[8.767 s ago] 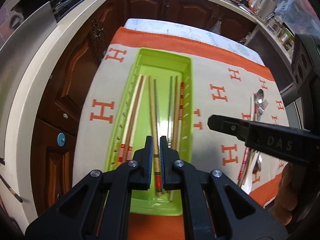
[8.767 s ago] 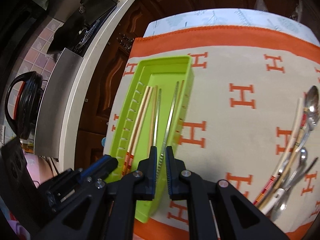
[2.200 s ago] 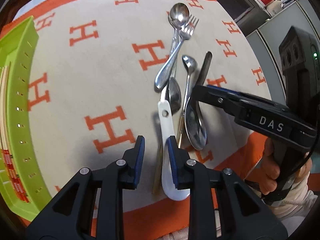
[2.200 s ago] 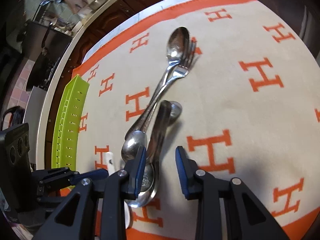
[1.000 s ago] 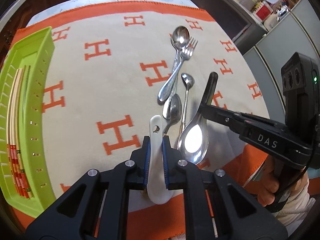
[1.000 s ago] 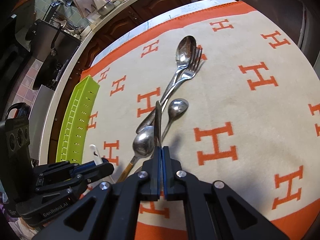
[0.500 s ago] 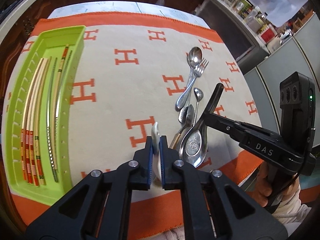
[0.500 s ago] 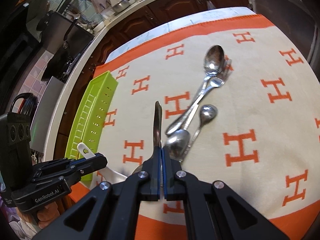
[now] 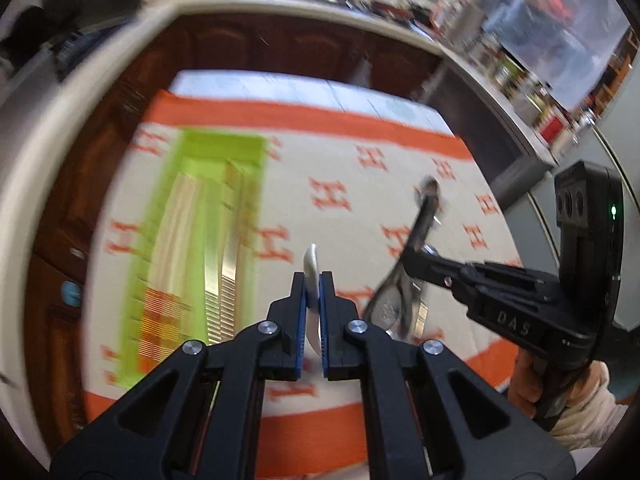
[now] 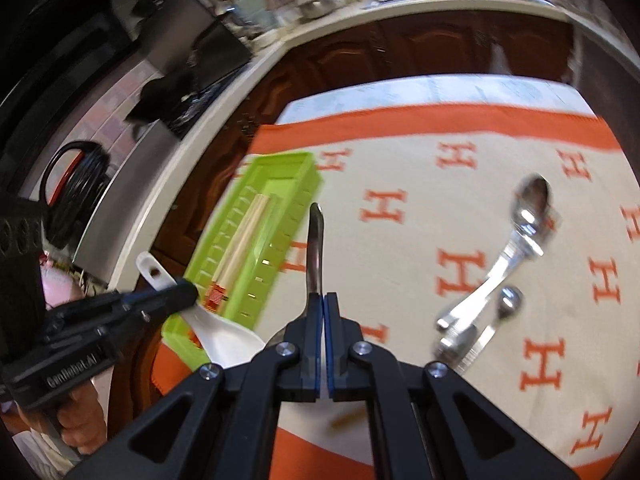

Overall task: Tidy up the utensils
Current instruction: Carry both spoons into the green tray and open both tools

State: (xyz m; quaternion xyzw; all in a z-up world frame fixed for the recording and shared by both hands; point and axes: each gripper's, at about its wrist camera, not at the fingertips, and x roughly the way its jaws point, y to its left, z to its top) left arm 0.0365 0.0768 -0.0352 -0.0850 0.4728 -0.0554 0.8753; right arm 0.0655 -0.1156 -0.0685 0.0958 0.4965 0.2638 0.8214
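My left gripper (image 9: 313,280) is shut on a white ceramic spoon (image 9: 310,264), held edge-on above the cloth; the right wrist view shows its bowl (image 10: 224,336) hanging below the fingers. My right gripper (image 10: 322,300) is shut on a large dark-handled metal spoon (image 10: 315,248), its handle pointing forward; its bowl (image 9: 386,304) shows in the left wrist view. The green tray (image 9: 160,216) with several chopsticks (image 9: 180,232) lies at the left on the orange-and-cream cloth (image 9: 352,224). A spoon, a fork and a small spoon (image 10: 516,248) lie on the cloth at the right.
A brown wooden cabinet (image 9: 280,48) and a pale counter edge (image 9: 52,152) curve behind and left of the table. A hand (image 9: 532,384) holds the right gripper's body. A kettle (image 10: 76,184) stands on the far left counter.
Both grippers have risen and swung left toward the green tray, each carrying its spoon. The view now blurs with motion.
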